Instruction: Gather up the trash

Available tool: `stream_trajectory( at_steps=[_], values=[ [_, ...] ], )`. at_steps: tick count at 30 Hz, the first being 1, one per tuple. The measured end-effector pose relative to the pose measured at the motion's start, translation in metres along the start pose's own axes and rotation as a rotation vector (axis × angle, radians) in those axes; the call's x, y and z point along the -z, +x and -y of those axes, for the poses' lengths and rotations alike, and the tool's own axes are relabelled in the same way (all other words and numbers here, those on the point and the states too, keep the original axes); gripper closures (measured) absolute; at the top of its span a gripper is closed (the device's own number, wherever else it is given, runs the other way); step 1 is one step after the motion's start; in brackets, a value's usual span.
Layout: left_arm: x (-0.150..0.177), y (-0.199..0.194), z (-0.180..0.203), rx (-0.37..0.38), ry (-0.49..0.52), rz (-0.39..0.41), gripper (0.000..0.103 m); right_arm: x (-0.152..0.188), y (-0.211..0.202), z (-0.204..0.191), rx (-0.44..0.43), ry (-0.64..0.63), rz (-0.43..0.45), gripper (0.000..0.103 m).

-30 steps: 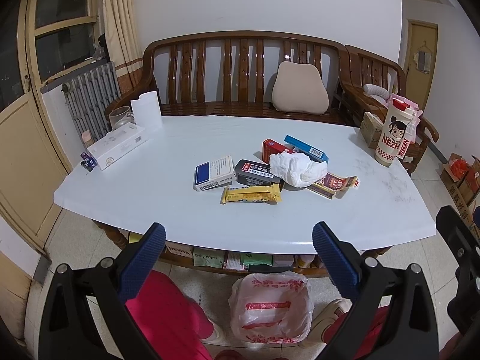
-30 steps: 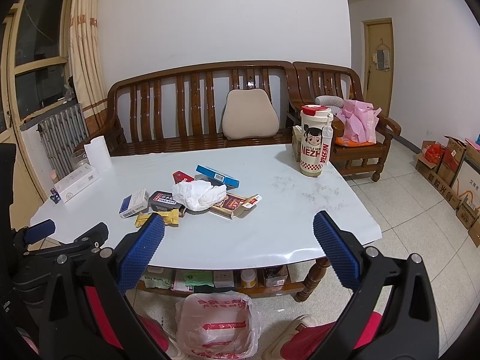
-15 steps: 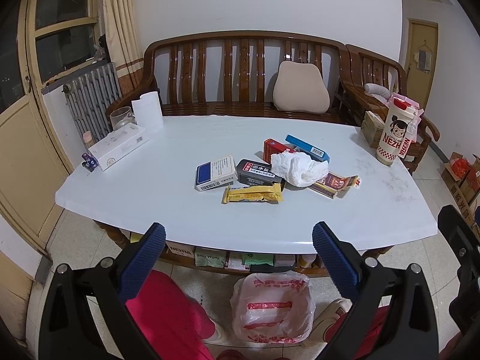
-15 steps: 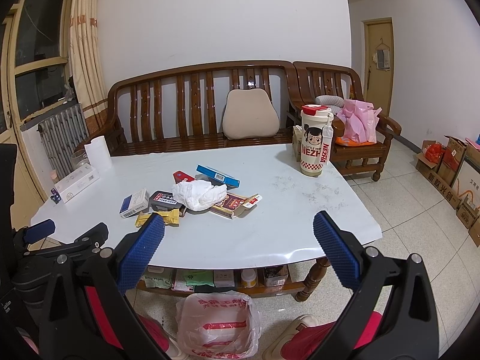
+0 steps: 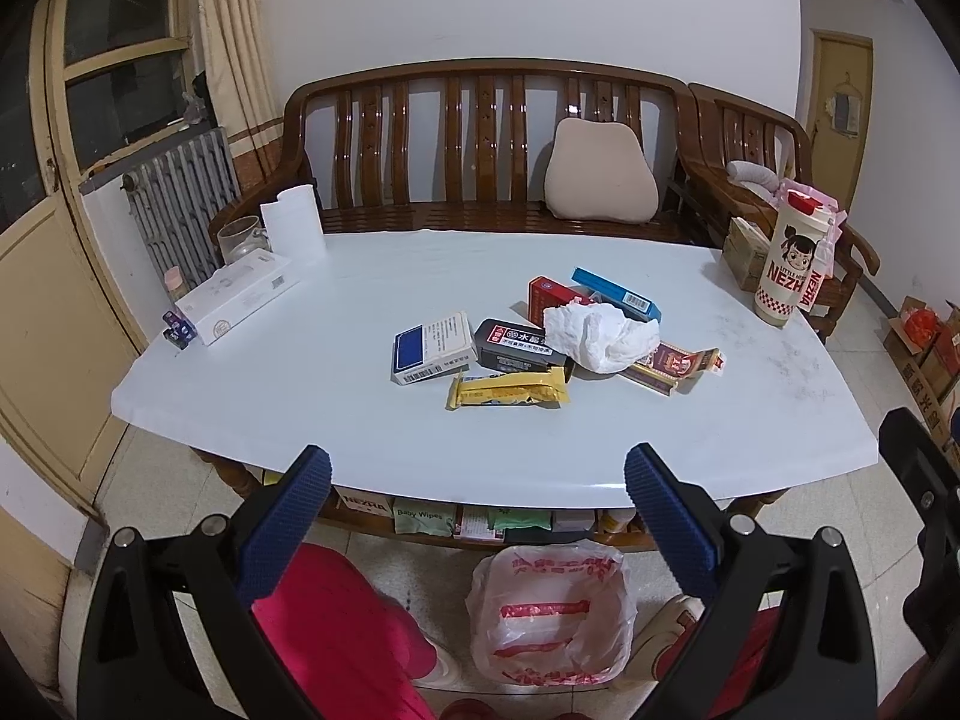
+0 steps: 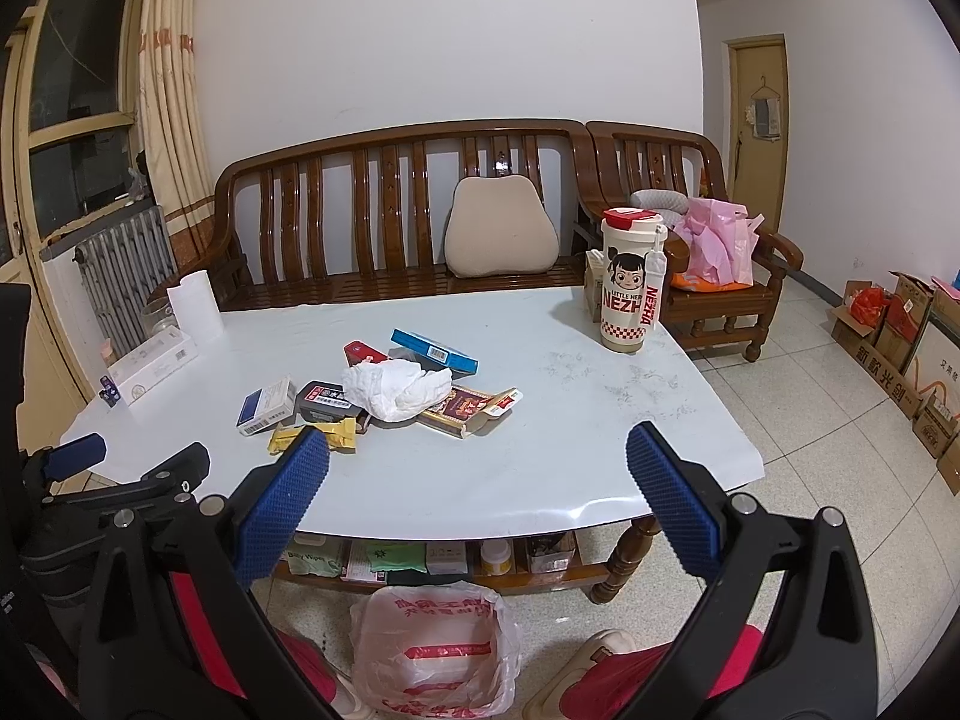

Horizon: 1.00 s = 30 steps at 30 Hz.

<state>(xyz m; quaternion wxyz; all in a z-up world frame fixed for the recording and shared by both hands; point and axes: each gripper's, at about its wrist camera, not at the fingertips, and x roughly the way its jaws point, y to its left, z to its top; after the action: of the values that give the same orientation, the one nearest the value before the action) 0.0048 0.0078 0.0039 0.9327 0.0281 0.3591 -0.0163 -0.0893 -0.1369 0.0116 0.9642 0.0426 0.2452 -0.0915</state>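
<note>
Both grippers spread wide, empty, held before the table's near edge.
Left gripper and right gripper face bare tabletop; trash pile lies mid-table around a crumpled tissue; the cup reads "LITTLE NEZHA"; bagged bin below.
</note>
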Motion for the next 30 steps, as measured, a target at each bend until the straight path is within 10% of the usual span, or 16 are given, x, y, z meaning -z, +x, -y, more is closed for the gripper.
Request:
stream_trajectory(
  at_steps=[21,30],
  values=[
    [-0.102,0.070,-0.045,0.143,0.320,-0.220,0.007,-0.090,0.063,0.027,-0.093,-0.296,0.024,0.006],
    [-0.122,0.119,-0.044,0.334,0.376,-0.345,0.007,-0.125,0.114,0.005,-0.272,-0.387,-0.173,0.006]
  ],
)
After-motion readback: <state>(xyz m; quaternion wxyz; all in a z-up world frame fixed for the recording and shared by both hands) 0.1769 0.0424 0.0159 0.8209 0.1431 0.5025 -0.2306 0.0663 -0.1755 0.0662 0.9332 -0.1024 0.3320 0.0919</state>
